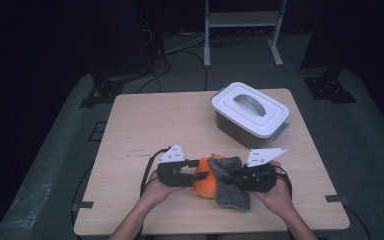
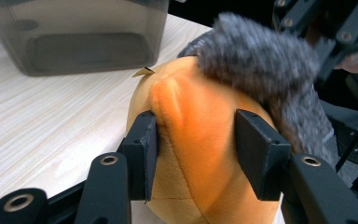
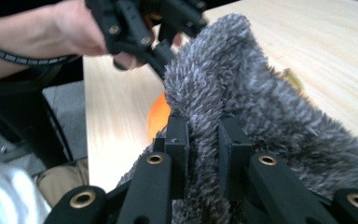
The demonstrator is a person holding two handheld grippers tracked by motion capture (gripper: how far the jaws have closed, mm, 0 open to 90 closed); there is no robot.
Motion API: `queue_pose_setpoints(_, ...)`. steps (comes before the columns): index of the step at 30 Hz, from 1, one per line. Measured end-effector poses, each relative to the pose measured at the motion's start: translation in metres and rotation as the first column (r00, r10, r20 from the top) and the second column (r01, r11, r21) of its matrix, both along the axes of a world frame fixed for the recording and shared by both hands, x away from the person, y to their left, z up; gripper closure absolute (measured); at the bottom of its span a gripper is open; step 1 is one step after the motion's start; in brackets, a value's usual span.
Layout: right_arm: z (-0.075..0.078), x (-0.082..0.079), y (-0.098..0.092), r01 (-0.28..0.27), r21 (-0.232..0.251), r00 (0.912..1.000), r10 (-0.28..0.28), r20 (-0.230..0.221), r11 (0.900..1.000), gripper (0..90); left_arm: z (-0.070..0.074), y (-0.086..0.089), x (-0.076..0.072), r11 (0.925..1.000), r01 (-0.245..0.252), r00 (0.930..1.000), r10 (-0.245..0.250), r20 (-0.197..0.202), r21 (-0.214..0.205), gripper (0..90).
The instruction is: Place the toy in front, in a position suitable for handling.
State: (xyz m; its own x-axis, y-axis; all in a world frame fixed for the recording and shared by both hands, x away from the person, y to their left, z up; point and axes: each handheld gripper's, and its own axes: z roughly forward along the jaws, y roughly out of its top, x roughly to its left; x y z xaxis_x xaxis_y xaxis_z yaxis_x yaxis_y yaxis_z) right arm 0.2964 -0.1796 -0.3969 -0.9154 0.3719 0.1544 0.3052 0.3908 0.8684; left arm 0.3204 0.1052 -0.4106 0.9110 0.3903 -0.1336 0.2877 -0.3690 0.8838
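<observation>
While a person works at the near edge of the table (image 1: 145, 120), two hand-held grippers meet over an orange plush toy (image 1: 204, 184) wrapped partly in a grey fuzzy cloth (image 1: 232, 192). The left gripper (image 2: 196, 140) is clamped on the toy's rounded orange body, a pad pressing in on each side. The right gripper (image 3: 203, 140) is pinched tight on a fold of the grey cloth, which drapes over the toy's top and hangs toward the table's near right side. A lidded grey bin (image 1: 250, 114) stands well apart, toward the far right corner.

The step in hand looks like working the cloth along the toy — pulling it on or peeling it off, I cannot tell which. To do it well, the left side should act as the anchor, squeezing firmly without letting the soft body slip out from between the pads. The right should draw the cloth along the toy's curve rather than straight up, keeping the pinch deep in the pile — a shallow bite on such fluffy fabric could slide free.
</observation>
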Motion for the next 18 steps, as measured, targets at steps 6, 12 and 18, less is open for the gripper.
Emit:
queue_pose_setpoints(6, 0.0, -0.001, 0.002, 0.013, 0.012, 0.9998, -0.013, -0.017, 0.9998, 75.8, 0.0, -0.002, -0.001, 1.0, -0.001, 1.0, 0.001, 0.002, -0.004, 51.1)
queue_pose_setpoints(12, -0.001, -0.008, 0.02, -0.066, -0.012, 0.9978, 0.066, 0.0, 0.9978, 75.8, 0.0, -0.005, -0.004, 0.9999, 0.005, 0.9999, -0.005, 0.011, 0.009, 50.4)
queue_pose_setpoints(18, 0.001, -0.001, 0.002, 0.003, -0.001, 1.0, -0.003, -0.009, 1.0, 75.9, 0.0, -0.003, -0.003, 0.9996, 0.023, 0.9996, -0.023, 0.015, 0.017, 50.3)
